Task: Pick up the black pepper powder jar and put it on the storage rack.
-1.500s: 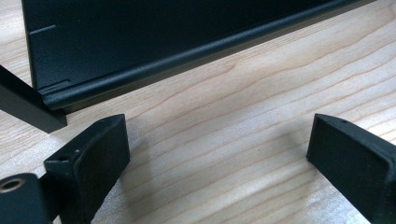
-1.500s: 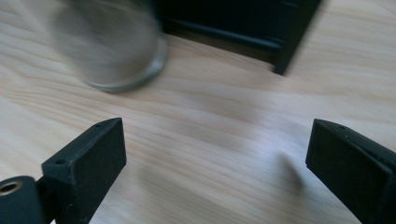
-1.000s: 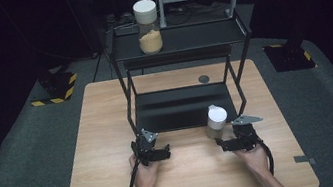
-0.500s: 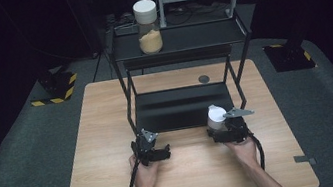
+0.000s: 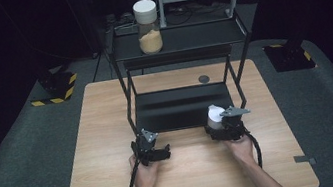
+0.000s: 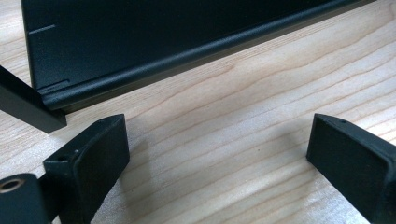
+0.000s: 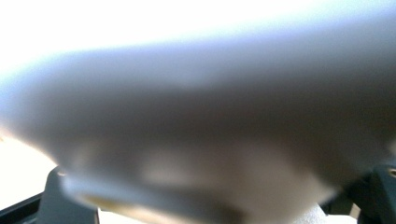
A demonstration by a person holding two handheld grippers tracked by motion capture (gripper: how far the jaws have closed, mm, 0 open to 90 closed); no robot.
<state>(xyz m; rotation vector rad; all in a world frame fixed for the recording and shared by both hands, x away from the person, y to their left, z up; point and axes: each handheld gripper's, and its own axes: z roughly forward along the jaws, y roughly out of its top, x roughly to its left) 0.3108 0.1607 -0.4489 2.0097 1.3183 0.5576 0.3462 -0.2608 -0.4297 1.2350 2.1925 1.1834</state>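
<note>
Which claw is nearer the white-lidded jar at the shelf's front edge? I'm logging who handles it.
Right. The right claw is right at the white-lidded jar, which blurs large in the right gripper view. The left claw sits apart to the jar's left, open over the table.

Both grippers are black; the left gripper point(image 5: 150, 149) and right gripper point(image 5: 225, 125) each carry a grey three-cornered plate and trail a black cable.

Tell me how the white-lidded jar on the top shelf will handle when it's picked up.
The jar looks tall and narrow, so a sideways push would probably tip it. Tan filling sits only in its lower part, so it is likely fairly light and bottom-weighted. Its clear wall looks smooth, perhaps slippery; gripping it low seems safer than by the lid.
</note>
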